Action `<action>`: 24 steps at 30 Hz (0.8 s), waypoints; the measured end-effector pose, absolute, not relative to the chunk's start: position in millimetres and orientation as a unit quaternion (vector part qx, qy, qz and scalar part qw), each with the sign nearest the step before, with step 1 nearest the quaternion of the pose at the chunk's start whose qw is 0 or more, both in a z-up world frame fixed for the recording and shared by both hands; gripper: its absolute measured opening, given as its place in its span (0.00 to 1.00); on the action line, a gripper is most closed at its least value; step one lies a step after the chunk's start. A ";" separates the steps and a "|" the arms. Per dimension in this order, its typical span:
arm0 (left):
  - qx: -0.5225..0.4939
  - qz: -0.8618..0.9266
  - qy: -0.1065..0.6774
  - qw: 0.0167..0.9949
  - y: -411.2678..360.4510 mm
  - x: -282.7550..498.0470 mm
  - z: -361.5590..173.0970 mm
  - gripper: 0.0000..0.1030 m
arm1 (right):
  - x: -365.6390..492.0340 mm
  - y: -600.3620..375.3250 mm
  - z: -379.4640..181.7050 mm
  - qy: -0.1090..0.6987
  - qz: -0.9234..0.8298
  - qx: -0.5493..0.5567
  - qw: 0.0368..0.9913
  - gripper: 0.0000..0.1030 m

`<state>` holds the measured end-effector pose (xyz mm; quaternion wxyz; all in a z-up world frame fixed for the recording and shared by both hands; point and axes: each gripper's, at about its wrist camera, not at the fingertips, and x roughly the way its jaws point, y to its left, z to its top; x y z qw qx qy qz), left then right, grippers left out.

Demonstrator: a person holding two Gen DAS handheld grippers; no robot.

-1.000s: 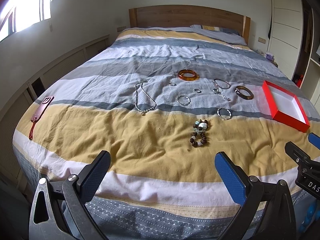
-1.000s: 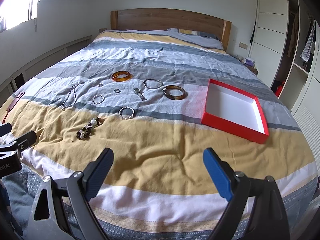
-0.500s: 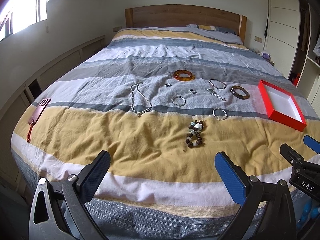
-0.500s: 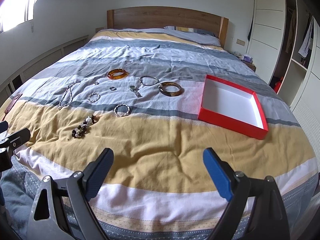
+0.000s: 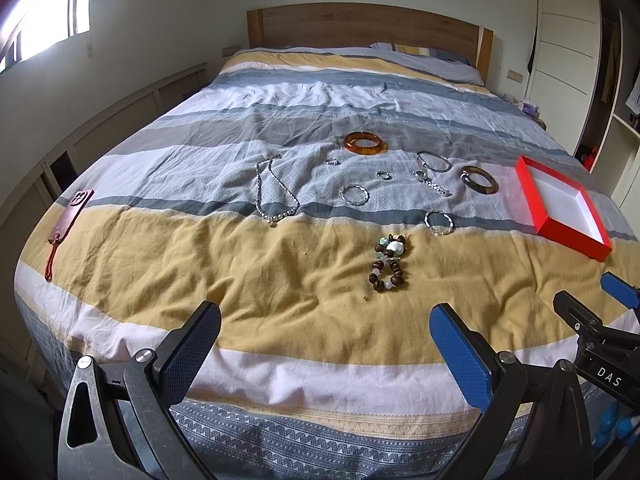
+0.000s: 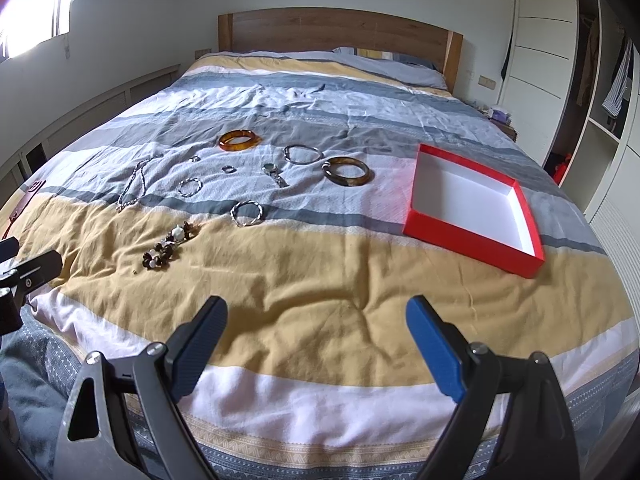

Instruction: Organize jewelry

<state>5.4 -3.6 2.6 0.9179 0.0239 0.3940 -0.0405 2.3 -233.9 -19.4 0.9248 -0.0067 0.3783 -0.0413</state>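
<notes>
Jewelry lies spread on the striped bedspread: an amber bangle (image 5: 365,143) (image 6: 239,139), a brown bangle (image 5: 479,179) (image 6: 346,171), a thin silver bangle (image 5: 433,161) (image 6: 303,154), a silver chain necklace (image 5: 272,188) (image 6: 134,186), twisted silver bracelets (image 5: 439,223) (image 6: 247,213), small rings, and a beaded bracelet (image 5: 389,262) (image 6: 168,245). An empty red box (image 5: 563,206) (image 6: 474,206) sits to their right. My left gripper (image 5: 324,344) is open and empty over the bed's foot, short of the beads. My right gripper (image 6: 316,340) is open and empty, below the box.
A pink phone with a red strap (image 5: 68,220) lies at the bed's left edge. A wooden headboard (image 5: 360,26) and pillow stand at the far end. White wardrobes (image 6: 544,52) line the right wall, low cabinets the left.
Both grippers have drawn back slightly and turned a little left; the jewelry and box look marginally smaller and shifted. Nothing on the bed has moved.
</notes>
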 end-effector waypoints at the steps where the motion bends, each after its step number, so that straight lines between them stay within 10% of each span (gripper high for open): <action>1: 0.024 -0.040 0.394 0.918 -3.6 5.6 2.0 0.99 | 3.0 -233.7 -20.3 0.379 -0.040 -0.007 0.924 0.89; 24: 0.027 -0.065 0.441 0.895 -18.6 46.1 -35.0 0.96 | 35.7 -250.7 -50.9 0.403 -0.016 0.007 0.915 0.87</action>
